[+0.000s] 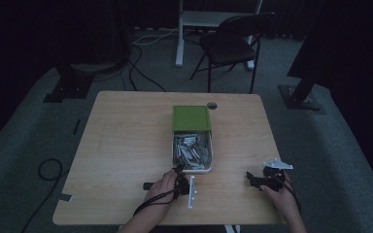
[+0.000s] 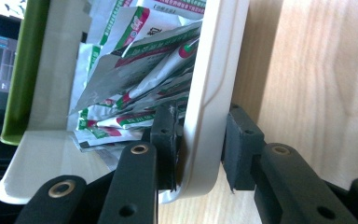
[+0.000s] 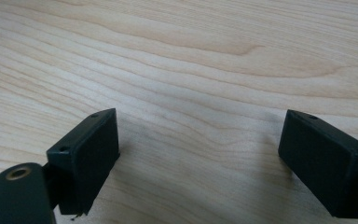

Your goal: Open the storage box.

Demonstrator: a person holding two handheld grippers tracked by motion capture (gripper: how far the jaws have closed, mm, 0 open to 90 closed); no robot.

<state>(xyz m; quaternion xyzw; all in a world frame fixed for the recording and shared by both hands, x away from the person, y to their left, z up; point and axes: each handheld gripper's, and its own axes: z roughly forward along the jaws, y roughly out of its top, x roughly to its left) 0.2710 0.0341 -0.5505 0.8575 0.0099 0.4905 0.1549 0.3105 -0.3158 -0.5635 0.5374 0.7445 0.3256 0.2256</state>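
A white plastic box (image 1: pixel 193 169) of sachets is gripped at its near rim by the left claw (image 1: pixel 178 171), close to the front edge of the wooden counter (image 1: pixel 126 145); in the left claw's own view, one black pad (image 2: pixel 164 135) is seen inside the box wall (image 2: pixel 209 107) and the other outside it, both pressed against the smooth, rounded white rim, so the claw is clamped on the box; one box is counted, partly covered at its far end by one green sliding lid (image 1: pixel 191 118), matte and rectangular; the sachets (image 2: pixel 140 70) inside, too many and too jumbled to be counted, are seen as flat, crinkled foil-like packets printed in green, red and white; the right claw (image 1: pixel 253 179) is held low over the counter, well apart from the box to its right, its two blocky black pads (image 3: pixel 86 154) spread wide with nothing between them; the counter's surface is shown as pale wood grain with rounded corners and one small round hole (image 1: pixel 211 105) near its far edge; one dark folding chair (image 1: pixel 233 43) is seen beyond, on grey carpet.
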